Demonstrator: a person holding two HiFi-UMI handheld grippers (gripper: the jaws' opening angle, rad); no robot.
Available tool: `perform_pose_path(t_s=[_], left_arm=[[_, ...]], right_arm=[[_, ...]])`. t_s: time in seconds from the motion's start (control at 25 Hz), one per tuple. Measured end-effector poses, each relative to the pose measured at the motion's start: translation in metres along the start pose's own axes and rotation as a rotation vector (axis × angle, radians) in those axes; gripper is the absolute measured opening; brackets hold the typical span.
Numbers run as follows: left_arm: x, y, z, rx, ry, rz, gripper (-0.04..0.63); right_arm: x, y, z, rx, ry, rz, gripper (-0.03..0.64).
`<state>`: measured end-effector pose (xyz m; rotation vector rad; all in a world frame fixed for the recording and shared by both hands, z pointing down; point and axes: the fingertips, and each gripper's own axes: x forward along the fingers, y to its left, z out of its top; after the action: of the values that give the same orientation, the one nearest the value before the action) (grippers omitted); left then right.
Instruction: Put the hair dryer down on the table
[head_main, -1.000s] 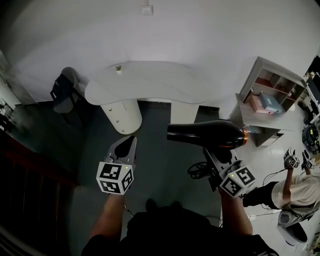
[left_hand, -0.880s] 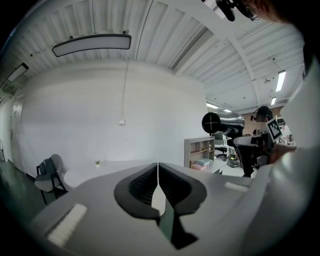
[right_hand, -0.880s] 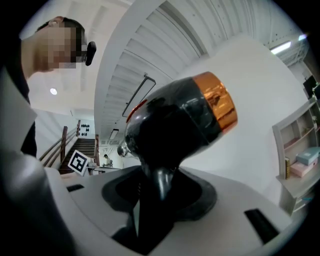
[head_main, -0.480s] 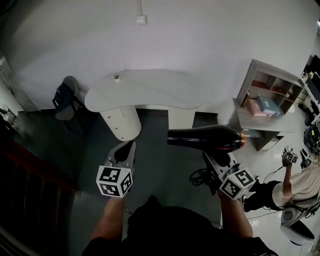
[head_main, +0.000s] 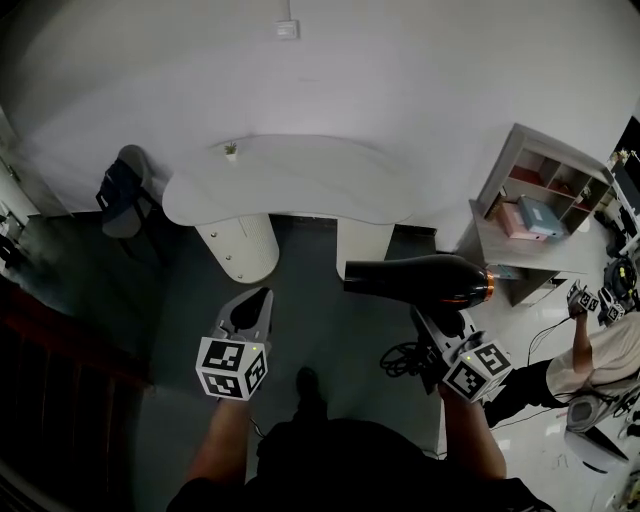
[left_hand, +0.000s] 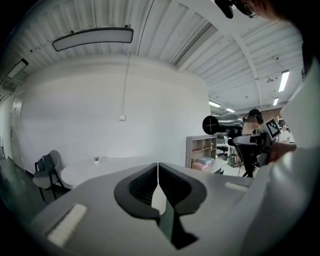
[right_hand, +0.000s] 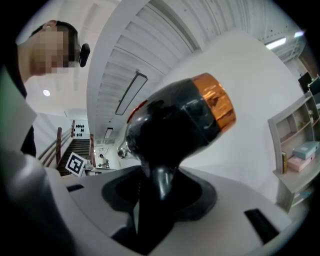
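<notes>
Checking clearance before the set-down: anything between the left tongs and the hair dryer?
Nothing. The head view shows only bare dark floor between the left tongs and the hair dryer, which the right tongs grip by its handle.

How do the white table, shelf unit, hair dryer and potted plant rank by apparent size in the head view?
1. white table
2. shelf unit
3. hair dryer, which looks larger for being near the camera
4. potted plant, tiny
</notes>
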<state>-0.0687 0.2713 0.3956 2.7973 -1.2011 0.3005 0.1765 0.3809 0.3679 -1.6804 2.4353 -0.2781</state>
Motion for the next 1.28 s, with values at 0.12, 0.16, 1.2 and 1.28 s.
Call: perform_pose_path(t_s=[0.12, 0.16, 1.2, 1.28], left_arm=[[0.026, 0.031, 0.009, -0.002, -0.009, 0.0, 0.018], [0.036, 0.041, 0.012, 0.0, -0.013, 0.001, 0.018], [0.174, 0.245, 0.028, -0.025, 0.002, 0.019, 0.018], [0.18, 0.253, 0.025, -0.032, 0.012, 0.028, 0.018]], right_arm=[[0.038, -0.01, 0.006, -0.004, 0.004, 0.0, 0.173], [0.052, -0.014, 0.008, -0.007, 0.005, -0.003, 0.173], [0.304, -0.055, 0.013, 0.021, 0.035, 0.033, 0.173], [0.315, -0.058, 0.011, 0.023, 0.041, 0.049, 0.173]])
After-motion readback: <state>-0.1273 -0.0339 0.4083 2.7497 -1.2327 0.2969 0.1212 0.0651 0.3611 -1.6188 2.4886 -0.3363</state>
